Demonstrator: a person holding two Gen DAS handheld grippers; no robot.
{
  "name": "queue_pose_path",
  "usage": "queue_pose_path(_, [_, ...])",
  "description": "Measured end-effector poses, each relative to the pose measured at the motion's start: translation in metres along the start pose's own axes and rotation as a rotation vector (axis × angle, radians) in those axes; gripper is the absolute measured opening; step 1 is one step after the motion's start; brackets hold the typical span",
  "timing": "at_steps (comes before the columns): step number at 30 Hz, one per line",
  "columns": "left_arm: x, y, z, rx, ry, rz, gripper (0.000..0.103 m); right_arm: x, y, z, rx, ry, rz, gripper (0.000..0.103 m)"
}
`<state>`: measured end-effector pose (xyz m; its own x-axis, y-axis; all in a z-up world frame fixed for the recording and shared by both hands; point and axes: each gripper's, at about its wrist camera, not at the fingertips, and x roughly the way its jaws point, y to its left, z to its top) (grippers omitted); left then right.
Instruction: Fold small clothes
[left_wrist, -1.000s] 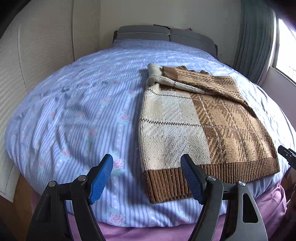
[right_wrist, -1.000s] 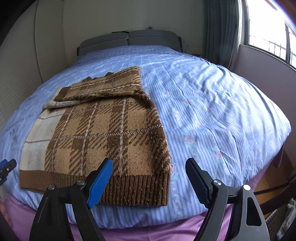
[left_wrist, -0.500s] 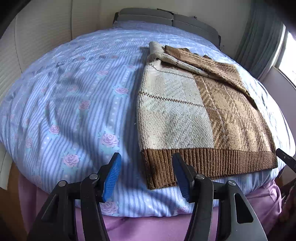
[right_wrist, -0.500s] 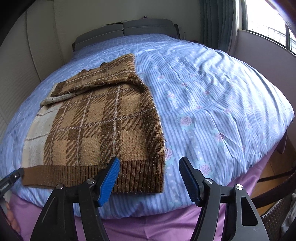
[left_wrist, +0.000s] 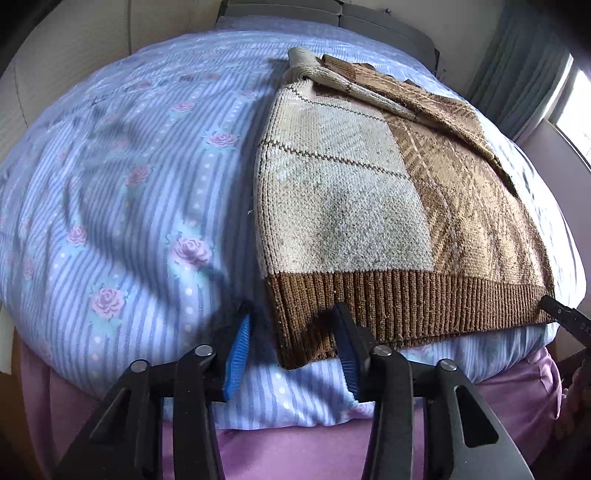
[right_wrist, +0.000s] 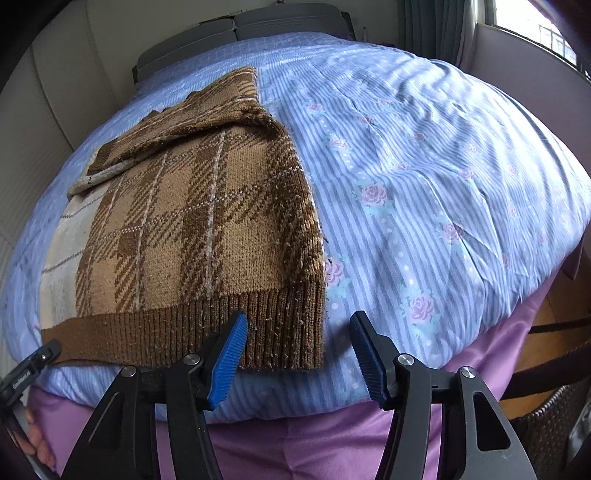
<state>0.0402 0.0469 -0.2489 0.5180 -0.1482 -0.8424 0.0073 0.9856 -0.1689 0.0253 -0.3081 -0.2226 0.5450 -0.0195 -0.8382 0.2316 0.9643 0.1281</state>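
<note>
A brown and cream plaid knit sweater (left_wrist: 369, 206) lies flat on the bed with its sleeves folded across the top and its ribbed brown hem (left_wrist: 406, 302) toward me. My left gripper (left_wrist: 291, 350) is open, its blue pads on either side of the hem's left corner. In the right wrist view the sweater (right_wrist: 192, 229) lies at left. My right gripper (right_wrist: 299, 354) is open around the hem's right corner (right_wrist: 310, 332). Neither gripper has closed on the cloth.
The bed has a blue striped floral quilt (right_wrist: 443, 192) over a purple sheet (right_wrist: 332, 435). A grey headboard (right_wrist: 240, 29) stands at the far end. Curtains and a window (left_wrist: 569, 110) are at right. A wicker basket (right_wrist: 554, 424) stands on the floor at right.
Both grippers have moved forward and down to the sweater's hem corners and their jaws have narrowed somewhat. The sweater has not moved.
</note>
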Motion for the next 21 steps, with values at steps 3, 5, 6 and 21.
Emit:
queue_pose_path(3, [0.002, -0.001, 0.000, 0.001, 0.012, -0.028, 0.025, 0.002, 0.000, -0.001, 0.002, 0.011, 0.026, 0.047])
queue_pose_path(5, [0.001, 0.000, 0.000, -0.005, 0.011, -0.048, 0.015, 0.003, -0.001, -0.001, 0.005, 0.021, 0.041, 0.042])
queue_pose_path(6, [0.000, 0.000, -0.001, -0.008, 0.010, -0.054, 0.015, 0.004, -0.001, -0.001, 0.006, 0.025, 0.051, 0.039])
queue_pose_path(21, [-0.035, -0.001, 0.006, -0.016, -0.064, -0.091, 0.012, -0.025, -0.007, 0.005, 0.062, -0.037, 0.192, 0.010])
